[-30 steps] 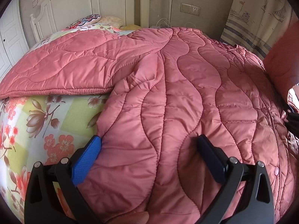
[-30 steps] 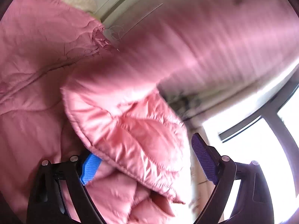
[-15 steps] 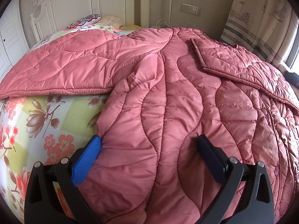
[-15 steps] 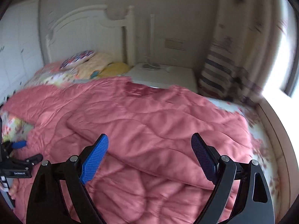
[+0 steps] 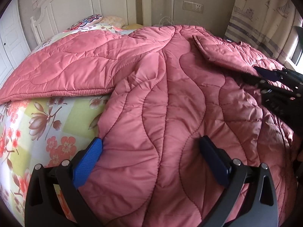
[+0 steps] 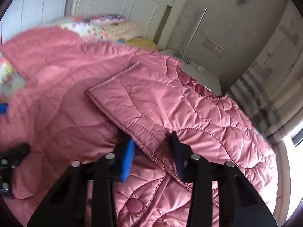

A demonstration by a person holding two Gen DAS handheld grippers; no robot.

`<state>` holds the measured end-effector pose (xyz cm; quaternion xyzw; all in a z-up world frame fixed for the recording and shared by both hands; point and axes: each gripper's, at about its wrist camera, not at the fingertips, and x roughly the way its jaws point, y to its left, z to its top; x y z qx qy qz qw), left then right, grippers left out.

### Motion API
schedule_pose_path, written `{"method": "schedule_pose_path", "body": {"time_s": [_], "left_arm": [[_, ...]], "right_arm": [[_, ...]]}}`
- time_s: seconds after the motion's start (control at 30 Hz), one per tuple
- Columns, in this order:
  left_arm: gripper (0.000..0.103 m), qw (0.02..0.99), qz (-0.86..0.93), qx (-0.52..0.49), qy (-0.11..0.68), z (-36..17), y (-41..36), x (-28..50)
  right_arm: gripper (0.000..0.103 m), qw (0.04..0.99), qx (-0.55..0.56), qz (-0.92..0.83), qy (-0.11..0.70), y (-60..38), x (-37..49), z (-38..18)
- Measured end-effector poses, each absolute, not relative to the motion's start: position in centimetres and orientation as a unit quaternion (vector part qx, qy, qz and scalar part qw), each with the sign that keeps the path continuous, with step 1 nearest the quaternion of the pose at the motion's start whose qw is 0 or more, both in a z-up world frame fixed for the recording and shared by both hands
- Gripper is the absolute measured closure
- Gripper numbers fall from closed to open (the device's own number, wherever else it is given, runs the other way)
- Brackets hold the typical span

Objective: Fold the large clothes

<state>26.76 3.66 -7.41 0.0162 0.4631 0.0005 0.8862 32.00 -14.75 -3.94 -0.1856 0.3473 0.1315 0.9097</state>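
- The right claw (image 6: 151, 151) had just been narrowing, its jaws on either side of the folded sleeve's (image 6: 170, 104) hem (pinching it, as far as I could judge).
- The left claw (image 5: 151, 162) stood spread, straddling the pink quilted coat (image 5: 151, 104).
- The coat lay across the bed (image 5: 47, 123).
- Slippery fabric could slide free, undoing the fold.

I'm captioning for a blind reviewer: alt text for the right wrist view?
The right gripper closes on the stitched edge of a pink quilted coat spread over a bed, a snap button below, a white headboard behind.
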Motion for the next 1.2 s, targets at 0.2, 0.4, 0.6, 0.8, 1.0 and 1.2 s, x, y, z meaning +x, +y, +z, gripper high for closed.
{"method": "schedule_pose_path", "body": {"time_s": [0.2, 0.4, 0.6, 0.8, 1.0, 1.2], "left_arm": [[0.002, 0.900, -0.065, -0.024, 0.430, -1.7, 2.2, 28.8], [0.002, 0.904, -0.117, -0.037, 0.410, 0.5, -1.6, 34.3], [0.002, 0.904, -0.134, 0.027, 0.405, -2.3, -6.3, 37.5], [0.002, 0.883, -0.142, 0.035, 0.445, -7.2, -6.8, 38.9], [0.002, 0.885, -0.143, 0.032, 0.442, -7.3, -6.6, 39.0], [0.002, 0.885, -0.144, 0.029, 0.441, -7.3, -6.4, 38.8]], "right_arm": [[0.065, 0.888, -0.203, 0.206, 0.358, -14.4, 29.9, -4.5], [0.022, 0.926, -0.120, 0.163, 0.318, -20.3, 28.3, 0.7], [0.048, 0.942, -0.039, 0.007, 0.334, -32.3, 30.1, 0.9], [0.049, 0.912, 0.022, 0.000, 0.410, -38.8, 31.4, -5.0], [0.050, 0.933, 0.073, 0.009, 0.352, -41.4, 31.0, -1.1], [0.051, 0.902, 0.011, -0.004, 0.432, -40.5, 34.3, -4.3]]}}
